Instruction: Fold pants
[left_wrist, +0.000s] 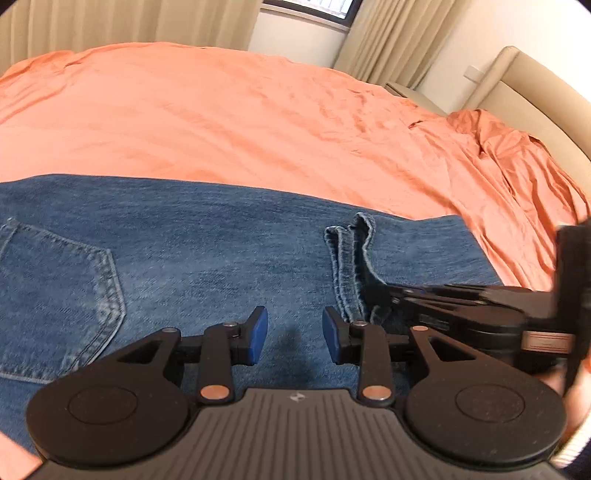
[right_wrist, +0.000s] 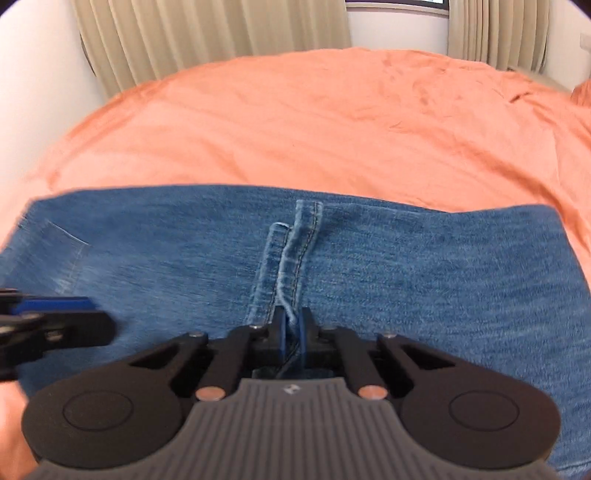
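Through the left wrist view we see our left gripper hovering just over the blue jeans, which lie flat across the orange bedspread. Its two blue pads stand partly spread, with only bare denim showing in the gap; whether the tips touch the cloth we cannot tell. A back pocket sits off to the left, and a folded hem edge runs up just beside the right-hand pad. From the right side our right gripper reaches in, blurred, its tip at that raised hem. Beige curtains and a padded headboard stand beyond the bed. Through the right wrist view we see the right gripper pressed together on the hem edge: the denim strip and a loose pale thread run down between the blue pads, which pinch them tight. The jeans spread wide to both sides on the bedspread. At the left margin the left gripper pokes in, blurred, near the denim.
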